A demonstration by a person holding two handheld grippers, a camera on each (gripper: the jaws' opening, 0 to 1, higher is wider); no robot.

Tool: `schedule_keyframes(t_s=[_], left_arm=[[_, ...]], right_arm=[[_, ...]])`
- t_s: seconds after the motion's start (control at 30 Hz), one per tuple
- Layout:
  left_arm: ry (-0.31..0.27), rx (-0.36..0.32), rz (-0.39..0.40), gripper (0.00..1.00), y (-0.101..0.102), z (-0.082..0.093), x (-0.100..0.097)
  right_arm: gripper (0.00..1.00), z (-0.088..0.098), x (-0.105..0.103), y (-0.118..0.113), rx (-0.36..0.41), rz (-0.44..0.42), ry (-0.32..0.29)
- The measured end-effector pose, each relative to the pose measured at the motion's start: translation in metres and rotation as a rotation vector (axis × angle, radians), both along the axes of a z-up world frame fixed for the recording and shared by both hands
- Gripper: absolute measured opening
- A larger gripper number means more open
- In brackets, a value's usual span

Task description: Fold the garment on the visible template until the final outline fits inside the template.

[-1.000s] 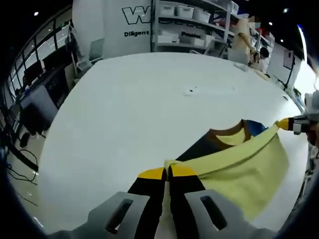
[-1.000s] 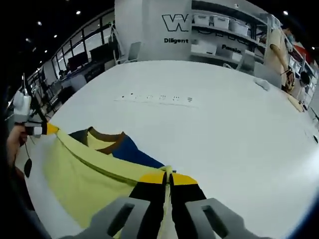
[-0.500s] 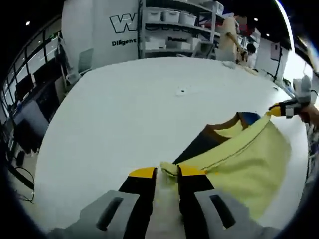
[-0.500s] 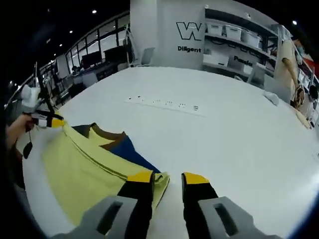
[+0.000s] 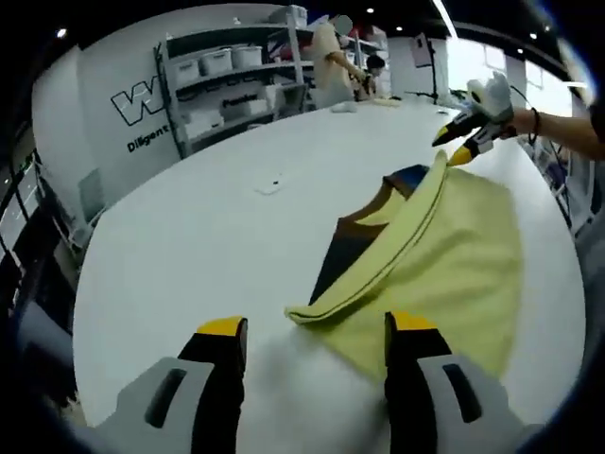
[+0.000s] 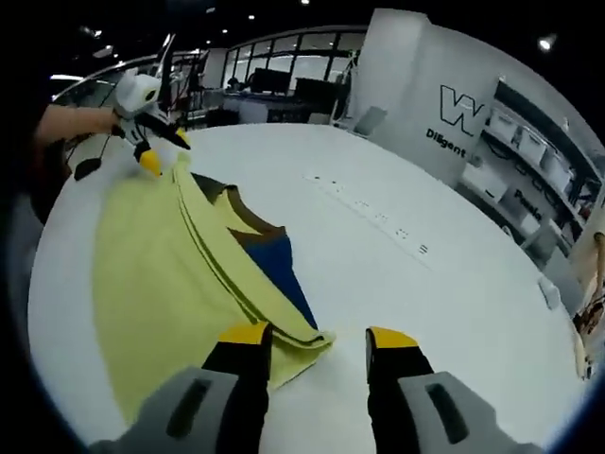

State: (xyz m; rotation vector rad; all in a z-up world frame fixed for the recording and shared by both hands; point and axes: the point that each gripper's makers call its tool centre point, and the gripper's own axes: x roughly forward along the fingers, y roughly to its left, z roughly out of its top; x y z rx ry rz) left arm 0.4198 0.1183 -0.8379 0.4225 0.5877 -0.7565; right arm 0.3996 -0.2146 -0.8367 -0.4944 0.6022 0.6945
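Small round ceiling lights (image 6: 546, 43) shine from above. The big white table (image 5: 217, 227) looks bright and even, with only soft shadows. Straight things bend near the edges. Far-off grey metal shelves (image 5: 232, 80) look blurry.

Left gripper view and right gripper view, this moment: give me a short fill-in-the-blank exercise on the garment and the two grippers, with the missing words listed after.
1. The folded-over layer of the garment is ____ in colour.
2. The left gripper has its jaws ____, with the fabric corner lying free between them.
3. The right gripper has its jaws ____.
4. The garment lies on a ____ table.

Missing words: yellow; open; open; white
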Motion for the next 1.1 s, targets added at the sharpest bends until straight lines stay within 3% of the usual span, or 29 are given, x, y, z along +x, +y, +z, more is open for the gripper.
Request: schedule_keyframes(t_s=[0.07,0.13,0.17,0.23,0.27,0.33,0.43,0.47,0.57,0.7,0.73,0.83,0.9,1.03,1.1], left_arm=[[-0.001,0.020,-0.014,0.54,0.000,-0.004,0.002],[0.014,-0.006,-0.013,0.53,-0.002,-0.005,0.003],[0.048,-0.045,0.004,0.52,-0.004,-0.005,0.002],[0.048,-0.045,-0.006,0.48,-0.005,-0.005,0.003],[0.028,0.007,-0.023,0.43,-0.002,-0.009,0.006],[0.042,0.019,-0.017,0.35,-0.001,-0.013,0.008],[0.070,0.006,0.004,0.22,-0.001,-0.014,0.008],[0.075,-0.020,0.049,0.16,-0.001,-0.011,0.011],[0.077,-0.048,0.038,0.08,-0.007,-0.008,0.011],[0.110,-0.121,0.113,0.08,-0.007,-0.004,0.012],[0.113,-0.145,0.127,0.08,-0.005,0.002,0.012],[0.108,-0.150,0.122,0.08,-0.005,0.010,0.010],[0.113,-0.174,0.148,0.08,-0.004,0.014,0.011],[0.233,-0.371,0.267,0.08,-0.004,0.019,0.014],[0.244,-0.376,0.296,0.08,0.000,0.016,0.016]], right_arm=[[0.39,-0.001,-0.003,-0.003,-0.033,0.047,0.013],[0.39,0.002,-0.005,-0.005,-0.025,0.065,0.015],[0.39,0.003,-0.005,-0.006,-0.023,0.066,0.015],[0.36,0.003,-0.004,-0.007,-0.023,0.081,0.019],[0.33,0.002,0.000,-0.007,-0.048,0.093,0.004],[0.23,0.001,0.004,-0.005,-0.043,0.091,-0.002],[0.08,-0.001,0.010,0.003,-0.016,0.102,-0.001],[0.02,-0.001,0.012,0.004,-0.016,0.101,-0.002],[0.00,0.003,0.017,0.006,-0.002,0.089,0.001],[0.00,0.010,0.021,0.004,0.084,-0.012,0.035],[0.00,0.012,0.019,0.000,0.125,-0.065,0.075],[0.00,0.016,0.018,-0.002,0.191,-0.112,0.111],[0.00,0.020,0.020,-0.003,0.206,-0.118,0.097],[0.00,0.035,0.023,0.002,0.304,-0.165,0.097],[0.00,0.035,0.026,-0.001,0.318,-0.197,0.100]])
